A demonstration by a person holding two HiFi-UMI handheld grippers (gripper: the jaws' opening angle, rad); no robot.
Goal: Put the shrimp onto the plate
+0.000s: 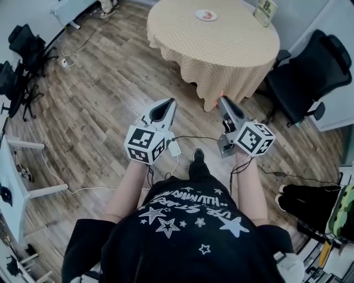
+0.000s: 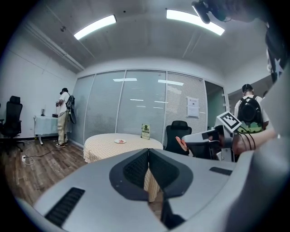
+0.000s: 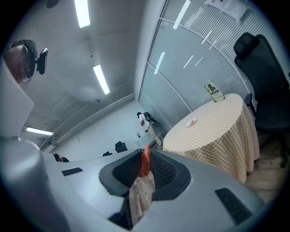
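Right gripper view: right gripper (image 3: 145, 153) pinches the shrimp (image 3: 145, 164) between its jaws; left gripper (image 2: 148, 152) has jaws pressed together.

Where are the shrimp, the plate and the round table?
shrimp (image 3: 144, 161), right gripper view, its orange body between the jaws.
plate (image 1: 198, 14), head view, its white left rim.
round table (image 1: 227, 47), head view, bare checked cloth on top.

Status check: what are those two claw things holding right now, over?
Left gripper shut, empty. Right gripper shut on shrimp. Plate on table ahead, not yet reached. No obstacle seen.
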